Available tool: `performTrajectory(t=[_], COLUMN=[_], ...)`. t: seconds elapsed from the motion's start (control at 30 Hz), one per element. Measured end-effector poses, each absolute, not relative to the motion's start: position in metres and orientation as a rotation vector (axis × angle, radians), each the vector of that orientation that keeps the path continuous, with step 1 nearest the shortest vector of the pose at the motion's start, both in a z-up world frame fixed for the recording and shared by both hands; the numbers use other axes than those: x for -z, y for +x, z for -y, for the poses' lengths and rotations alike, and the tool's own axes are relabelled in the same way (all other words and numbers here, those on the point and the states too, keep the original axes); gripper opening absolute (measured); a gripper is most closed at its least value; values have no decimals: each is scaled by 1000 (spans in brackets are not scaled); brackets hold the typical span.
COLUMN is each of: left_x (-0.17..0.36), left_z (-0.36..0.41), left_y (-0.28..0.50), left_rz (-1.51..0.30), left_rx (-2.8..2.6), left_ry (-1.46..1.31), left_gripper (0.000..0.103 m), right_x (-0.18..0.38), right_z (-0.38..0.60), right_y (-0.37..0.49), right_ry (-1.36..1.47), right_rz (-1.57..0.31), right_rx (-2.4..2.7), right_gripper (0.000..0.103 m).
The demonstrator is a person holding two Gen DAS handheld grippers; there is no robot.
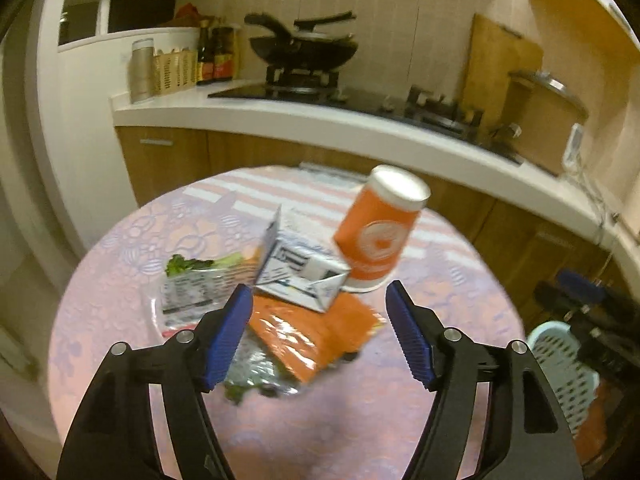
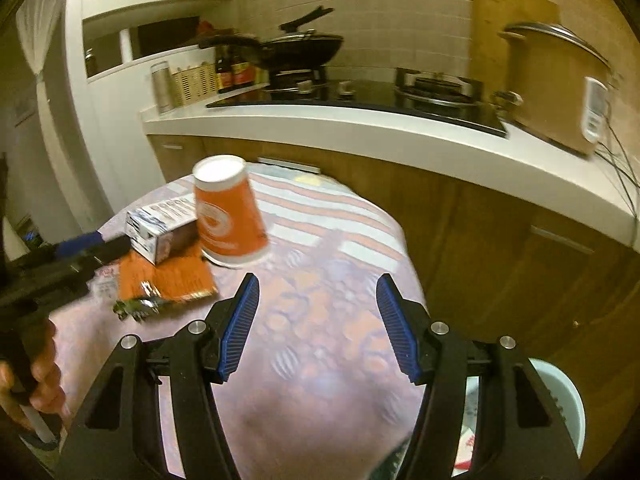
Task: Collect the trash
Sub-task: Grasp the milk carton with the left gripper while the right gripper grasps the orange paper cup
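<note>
Now we are hovering both hand-held grippers, left (image 1: 320,308) and right (image 2: 318,300), wide and empty, judging the carton (image 1: 298,268) mid-desk needs grasping next.

Upturned orange cup (image 1: 374,236), white carton (image 1: 298,270), orange wrapper (image 1: 316,336), clustered on table

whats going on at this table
A person is clearing trash off a round table with two handheld grippers. The left gripper hangs open over an orange wrapper and a small carton, holding nothing. The right gripper is open and empty too. An upside-down orange cup remains on the table.
</note>
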State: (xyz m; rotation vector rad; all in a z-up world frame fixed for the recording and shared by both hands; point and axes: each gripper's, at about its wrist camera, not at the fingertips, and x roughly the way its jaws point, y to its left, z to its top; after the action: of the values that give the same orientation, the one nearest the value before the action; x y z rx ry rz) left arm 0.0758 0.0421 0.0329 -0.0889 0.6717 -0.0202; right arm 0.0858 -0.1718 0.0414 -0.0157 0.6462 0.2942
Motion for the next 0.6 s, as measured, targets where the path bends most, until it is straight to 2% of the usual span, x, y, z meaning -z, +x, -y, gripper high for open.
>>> performTrajectory(t=[0.4,0.6], left_x=[-6,0], left_z=[-33,-46], left_y=[129,137], left_rz=[-767,-785], left_rx=[-41,-58], left_ry=[62,44], left_gripper=[66,66], right_x=[-42,-34], right_z=[129,107], right_y=[143,166], right_ry=[14,0], right_rz=[-719,-759], right_rx=[-371,-397], right_gripper=[57,57])
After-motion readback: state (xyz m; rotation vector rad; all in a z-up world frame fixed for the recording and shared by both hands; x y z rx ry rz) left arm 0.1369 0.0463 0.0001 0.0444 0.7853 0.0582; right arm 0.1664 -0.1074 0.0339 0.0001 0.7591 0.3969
